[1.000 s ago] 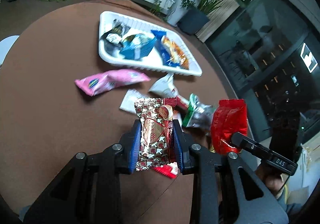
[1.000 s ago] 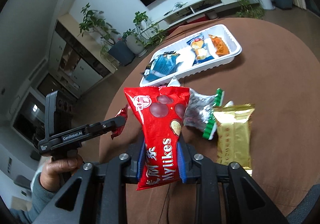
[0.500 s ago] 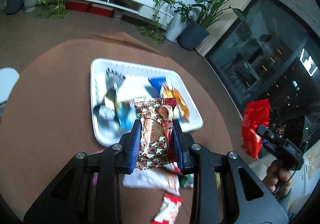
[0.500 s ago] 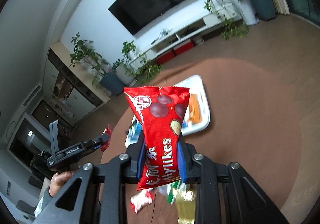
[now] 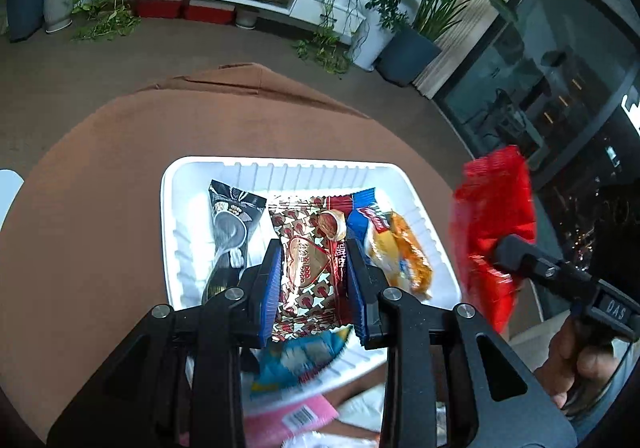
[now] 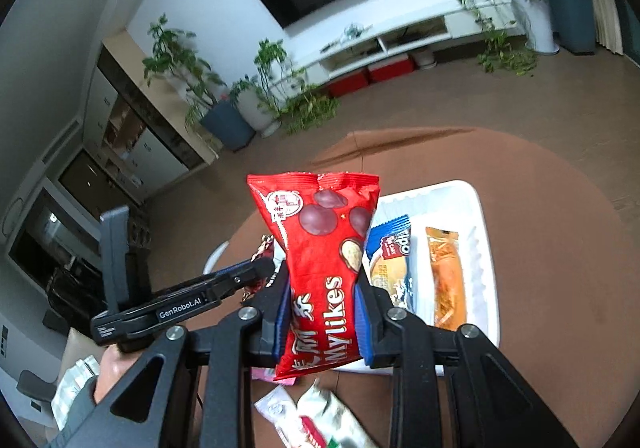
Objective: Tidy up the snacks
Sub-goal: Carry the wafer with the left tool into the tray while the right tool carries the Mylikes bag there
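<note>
My left gripper [image 5: 312,272] clamps a heart-patterned candy packet [image 5: 306,268] above the white tray [image 5: 280,167] on the brown table [image 5: 100,187]. My right gripper [image 6: 322,312] clamps a red Mylikes bag [image 6: 320,268] beside the tray's near edge.

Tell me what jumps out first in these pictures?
The bright red Mylikes bag jumps out first, pinched upright in the right gripper above the table. Next comes the red-and-gold heart-print candy packet, clamped in the left gripper over the white tray, which already holds several snacks.
</note>
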A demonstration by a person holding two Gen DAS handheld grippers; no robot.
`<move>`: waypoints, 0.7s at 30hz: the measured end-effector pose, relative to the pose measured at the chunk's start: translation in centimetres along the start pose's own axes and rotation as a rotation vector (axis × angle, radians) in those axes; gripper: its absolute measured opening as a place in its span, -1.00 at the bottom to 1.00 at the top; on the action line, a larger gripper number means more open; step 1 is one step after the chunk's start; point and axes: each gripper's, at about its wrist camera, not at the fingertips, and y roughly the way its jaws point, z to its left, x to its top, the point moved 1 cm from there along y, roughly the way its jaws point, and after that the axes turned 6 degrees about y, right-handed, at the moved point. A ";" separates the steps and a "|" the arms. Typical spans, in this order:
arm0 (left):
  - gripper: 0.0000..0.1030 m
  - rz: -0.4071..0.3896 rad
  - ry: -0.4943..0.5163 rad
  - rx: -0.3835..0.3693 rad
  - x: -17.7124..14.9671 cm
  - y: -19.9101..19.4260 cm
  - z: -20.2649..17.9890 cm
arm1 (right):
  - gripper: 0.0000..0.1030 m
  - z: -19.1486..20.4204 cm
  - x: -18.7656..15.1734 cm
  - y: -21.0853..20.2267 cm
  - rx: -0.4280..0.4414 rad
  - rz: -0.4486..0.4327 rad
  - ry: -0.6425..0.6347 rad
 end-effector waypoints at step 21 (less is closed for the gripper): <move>-0.45 0.063 0.045 0.102 -0.7 9.7 -0.6 | -0.43 -1.0 -0.9 9.4 -0.124 0.165 0.007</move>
